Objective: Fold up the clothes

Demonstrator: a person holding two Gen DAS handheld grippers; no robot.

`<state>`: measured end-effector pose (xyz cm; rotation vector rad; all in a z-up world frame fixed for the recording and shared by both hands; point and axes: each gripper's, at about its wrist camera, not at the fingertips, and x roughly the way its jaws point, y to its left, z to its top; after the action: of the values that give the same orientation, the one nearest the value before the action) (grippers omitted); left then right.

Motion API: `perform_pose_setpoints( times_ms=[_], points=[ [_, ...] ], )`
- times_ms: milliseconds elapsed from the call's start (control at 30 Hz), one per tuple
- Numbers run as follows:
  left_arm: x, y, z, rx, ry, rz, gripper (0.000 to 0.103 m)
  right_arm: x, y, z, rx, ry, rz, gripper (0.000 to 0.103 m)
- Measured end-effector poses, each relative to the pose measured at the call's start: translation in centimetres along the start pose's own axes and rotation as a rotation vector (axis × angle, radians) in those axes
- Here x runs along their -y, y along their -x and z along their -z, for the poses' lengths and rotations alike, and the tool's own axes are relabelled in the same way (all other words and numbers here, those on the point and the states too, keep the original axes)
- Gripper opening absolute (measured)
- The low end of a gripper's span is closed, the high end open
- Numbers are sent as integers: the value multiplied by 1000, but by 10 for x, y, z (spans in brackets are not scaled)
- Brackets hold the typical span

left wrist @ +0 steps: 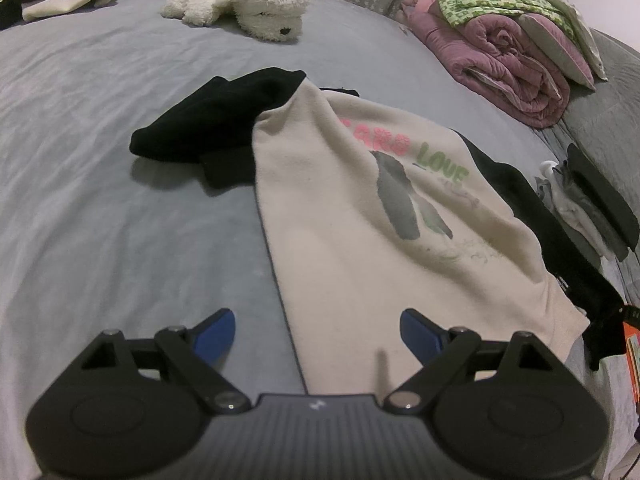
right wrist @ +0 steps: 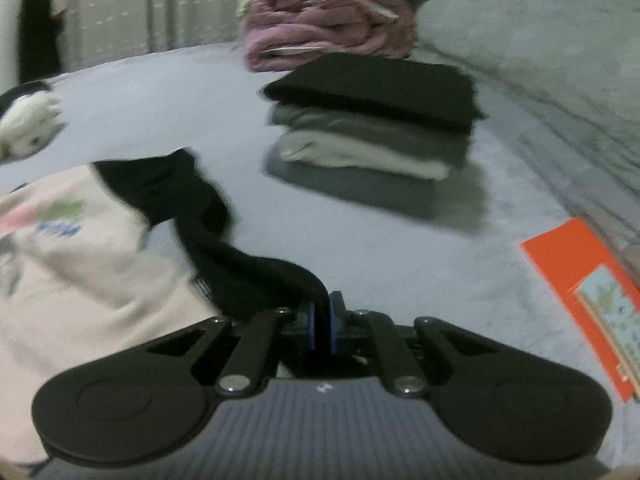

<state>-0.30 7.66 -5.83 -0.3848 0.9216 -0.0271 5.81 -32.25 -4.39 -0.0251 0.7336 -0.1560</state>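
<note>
A cream sweatshirt (left wrist: pixel 360 220) with black sleeves and a pink and green "LOVE" print lies spread on the grey bed sheet (left wrist: pixel 100 160). Its far black sleeve (left wrist: pixel 208 128) is bunched at the upper left. My left gripper (left wrist: pixel 318 334) hovers open over the sweatshirt's near hem, holding nothing. In the right wrist view the same sweatshirt (right wrist: pixel 80 260) fills the left side, blurred. My right gripper (right wrist: pixel 322 324) is shut on the end of the other black sleeve (right wrist: pixel 240 264), which stretches up and left from the blue pads.
A stack of folded clothes (right wrist: pixel 372 140), black on top, sits ahead of the right gripper. A rolled pink blanket (left wrist: pixel 500 68) with green-patterned cloth lies at the back right. A white plush dog (left wrist: pixel 248 4) rests at the far side. An orange booklet (right wrist: pixel 580 292) lies at the right.
</note>
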Motion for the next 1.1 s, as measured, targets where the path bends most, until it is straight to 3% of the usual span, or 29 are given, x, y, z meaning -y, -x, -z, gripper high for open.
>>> perform_pose_setpoints(
  times_ms=[200, 267, 400, 433, 467, 600, 733, 1100],
  points=[
    [-2, 1, 0, -2, 4, 3, 89, 22, -30, -1, -37, -71, 55, 7],
    [-3, 1, -1, -4, 8, 5, 87, 27, -36, 1, -54, -95, 61, 11],
    [-4, 3, -1, -12, 16, 12, 83, 24, -25, 1, -41, -103, 32, 27],
    [-5, 3, -1, -16, 18, 16, 83, 22, -19, 0, -26, -102, 19, 42],
    [-5, 4, 0, -21, 19, 21, 83, 21, -14, 0, -12, -100, 7, 47],
    [-5, 6, 3, -41, 11, 29, 80, 14, 6, -3, 4, -103, -95, 47],
    [-5, 8, 8, -70, 9, 44, 78, 6, 16, 0, -40, -125, -249, 47],
    [-16, 10, 17, -176, 96, 167, 77, -9, -20, 15, -232, -191, -359, 47]
  ],
)
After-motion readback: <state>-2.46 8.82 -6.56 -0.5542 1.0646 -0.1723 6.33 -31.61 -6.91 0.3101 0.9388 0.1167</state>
